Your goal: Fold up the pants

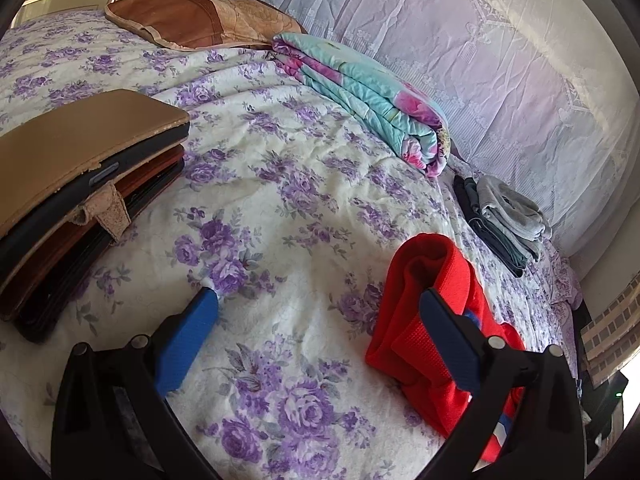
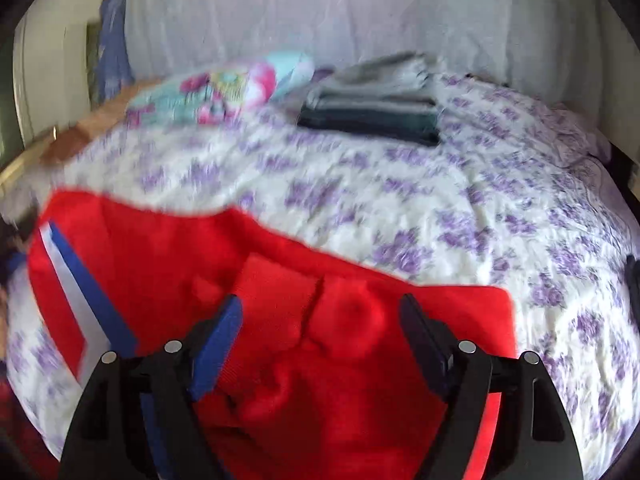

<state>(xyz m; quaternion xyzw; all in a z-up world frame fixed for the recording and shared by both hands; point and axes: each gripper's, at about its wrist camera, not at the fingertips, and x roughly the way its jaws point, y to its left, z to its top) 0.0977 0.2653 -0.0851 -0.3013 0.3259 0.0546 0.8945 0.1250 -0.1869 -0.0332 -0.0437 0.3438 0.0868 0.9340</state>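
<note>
Red pants [image 2: 280, 280] with a blue and white side stripe lie folded on the floral bedspread [image 2: 400, 200]. My right gripper [image 2: 320, 320] is open just above them, its fingers spread over the red cloth; this view is blurred. In the left wrist view the red pants [image 1: 432, 312] lie at the right, bunched, behind my right-hand finger. My left gripper [image 1: 318, 308] is open and empty over the bare bedspread [image 1: 280, 220], left of the pants.
A brown wallet-like case [image 1: 80, 184] lies at the left. A folded teal floral quilt [image 1: 360, 92] and a brown pillow [image 1: 192, 20] lie at the back. A stack of folded grey and dark clothes [image 1: 504, 220] [image 2: 376, 100] sits near the curtain.
</note>
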